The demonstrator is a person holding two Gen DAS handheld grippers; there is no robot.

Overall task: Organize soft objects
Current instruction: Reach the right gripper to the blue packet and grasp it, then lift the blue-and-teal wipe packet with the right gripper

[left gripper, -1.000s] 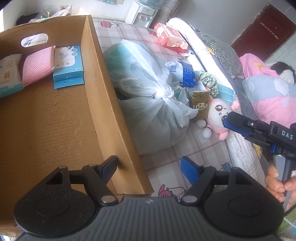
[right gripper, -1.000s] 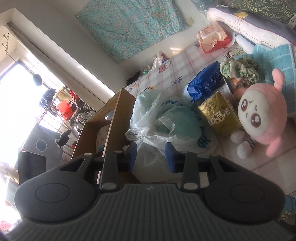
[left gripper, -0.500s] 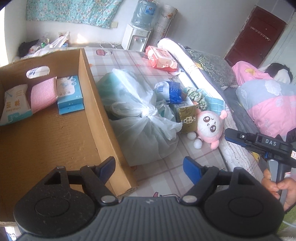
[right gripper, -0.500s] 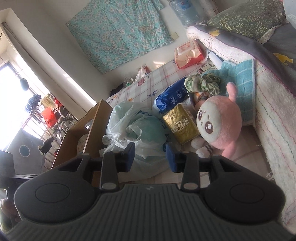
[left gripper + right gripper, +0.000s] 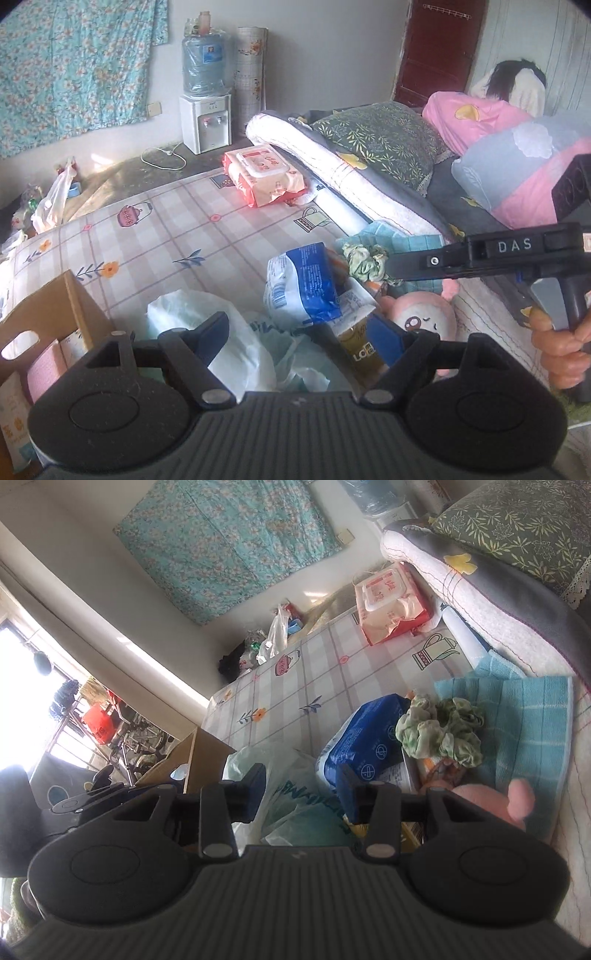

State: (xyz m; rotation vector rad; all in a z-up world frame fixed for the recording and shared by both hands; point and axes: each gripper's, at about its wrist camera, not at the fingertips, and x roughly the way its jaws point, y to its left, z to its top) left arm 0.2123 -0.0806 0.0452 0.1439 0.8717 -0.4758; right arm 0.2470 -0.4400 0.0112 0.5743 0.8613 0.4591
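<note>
Moved: both grippers have lifted away from the cardboard box [image 5: 70,295], now down at 8 o'clock in the left wrist view, where earlier it filled that side.
Left gripper [image 5: 301,334]: jaws spread wide, having just been opening, nothing pinched; they hang above the white plastic bag [image 5: 236,354] and the gold packet [image 5: 360,350].
Right gripper [image 5: 301,790]: jaws parted, just been opening, nothing between the pads; the bag's printed plastic lies below the gap.
Right hand [image 5: 563,350]: wrapped on the gripper handle at 3 o'clock in the left wrist view.
Soft things: pink plush toy [image 5: 424,317] on the floor mat [image 5: 166,236] beside the gold packet; blue-and-white pack [image 5: 303,284] just behind it; green scrunchie [image 5: 443,731] on the teal towel [image 5: 524,716].
Farther off: red wipes pack [image 5: 262,173] at 12 o'clock, by the mattress edge.
Box contents: pink pad [image 5: 42,365] and a white packet [image 5: 13,413] against its wall.
</note>
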